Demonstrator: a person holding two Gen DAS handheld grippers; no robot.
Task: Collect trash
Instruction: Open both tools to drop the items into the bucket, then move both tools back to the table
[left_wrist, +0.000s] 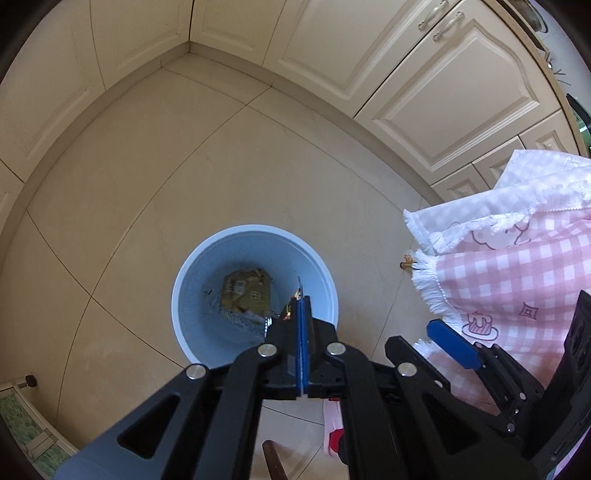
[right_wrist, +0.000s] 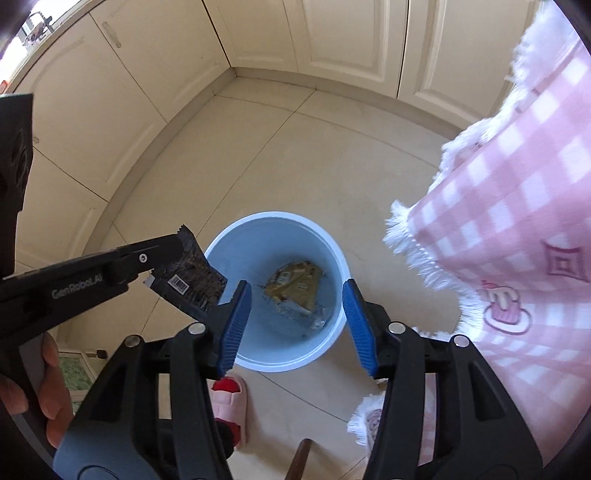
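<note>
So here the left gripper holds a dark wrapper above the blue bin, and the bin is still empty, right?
Not quite. The left gripper does hold the dark wrapper above the blue bin, but the bin is not empty: a crumpled olive-green packet already lies at its bottom, as the right wrist view shows.

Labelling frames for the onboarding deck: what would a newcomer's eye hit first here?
The pale blue bin on the tiled floor, an olive wrapper at its bottom. Above its rim, the left gripper is shut on a dark wrapper; the right gripper stands open, empty. A pink checked tablecloth hangs at right.
</note>
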